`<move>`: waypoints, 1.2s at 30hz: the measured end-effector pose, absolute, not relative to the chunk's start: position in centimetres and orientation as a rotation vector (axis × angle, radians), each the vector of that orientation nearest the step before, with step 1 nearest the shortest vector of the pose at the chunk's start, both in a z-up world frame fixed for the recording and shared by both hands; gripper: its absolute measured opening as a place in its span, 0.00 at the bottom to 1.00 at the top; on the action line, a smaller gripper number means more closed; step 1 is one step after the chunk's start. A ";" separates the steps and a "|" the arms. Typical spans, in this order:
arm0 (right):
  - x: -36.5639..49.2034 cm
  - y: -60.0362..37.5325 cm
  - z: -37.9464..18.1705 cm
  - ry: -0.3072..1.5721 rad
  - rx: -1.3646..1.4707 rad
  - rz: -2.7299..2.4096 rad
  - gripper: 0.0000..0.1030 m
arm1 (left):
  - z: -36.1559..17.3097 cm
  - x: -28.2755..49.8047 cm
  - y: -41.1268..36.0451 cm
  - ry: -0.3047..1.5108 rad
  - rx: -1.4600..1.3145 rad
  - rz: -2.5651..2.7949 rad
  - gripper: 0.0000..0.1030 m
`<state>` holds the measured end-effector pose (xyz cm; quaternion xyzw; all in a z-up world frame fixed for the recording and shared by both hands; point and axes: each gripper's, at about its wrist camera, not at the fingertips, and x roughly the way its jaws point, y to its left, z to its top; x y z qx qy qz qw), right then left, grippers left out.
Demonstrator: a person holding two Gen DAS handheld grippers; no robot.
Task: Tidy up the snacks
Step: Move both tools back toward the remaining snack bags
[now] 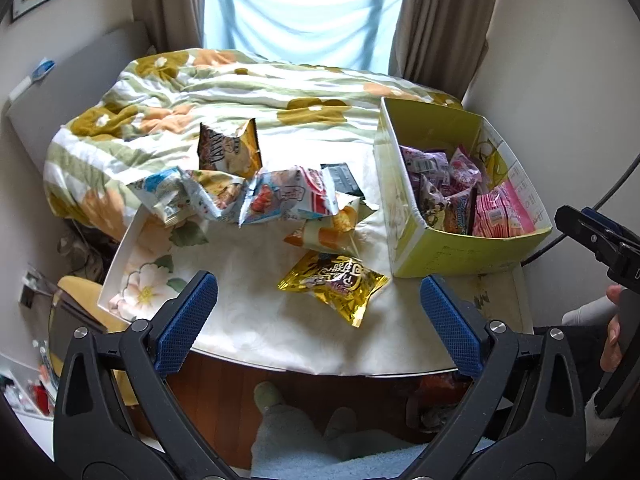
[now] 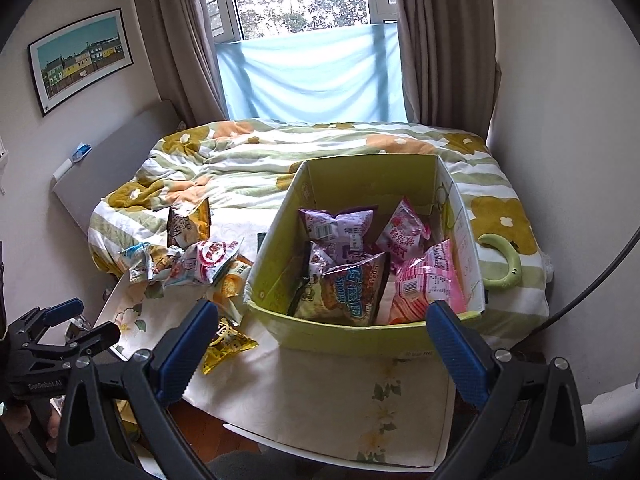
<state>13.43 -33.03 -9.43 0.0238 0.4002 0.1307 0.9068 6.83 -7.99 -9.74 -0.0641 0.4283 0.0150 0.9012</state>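
A yellow-green cardboard box point(image 1: 448, 248) point(image 2: 352, 338) stands at the table's right, holding several purple and pink snack bags point(image 2: 344, 232). Loose snack bags lie in a pile point(image 1: 256, 192) point(image 2: 188, 260) on the table's left. A gold foil bag point(image 1: 334, 282) point(image 2: 226, 346) lies nearest me. My left gripper point(image 1: 318, 312) is open and empty, hovering over the table's near edge with the gold bag between its fingers. My right gripper point(image 2: 320, 340) is open and empty in front of the box. It also shows in the left wrist view point(image 1: 588, 236).
The table point(image 1: 280, 320) has a white floral cloth and abuts a bed with a flowered quilt point(image 1: 240, 92). A green curved object point(image 2: 504, 264) lies on the quilt beside the box. A black item point(image 1: 344, 178) lies behind the pile. Wooden floor and my feet are below.
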 end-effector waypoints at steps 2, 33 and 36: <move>13.3 -32.0 -9.8 0.836 0.052 0.285 1.00 | -10.1 6.7 -6.7 0.889 -0.149 0.038 0.98; 25.4 -13.0 -16.2 0.981 0.191 0.135 1.00 | -18.2 28.8 8.4 1.174 0.111 -0.287 0.98; 26.5 -12.7 -17.3 1.003 0.208 0.112 1.00 | -20.4 30.3 7.3 1.229 0.181 -0.330 0.98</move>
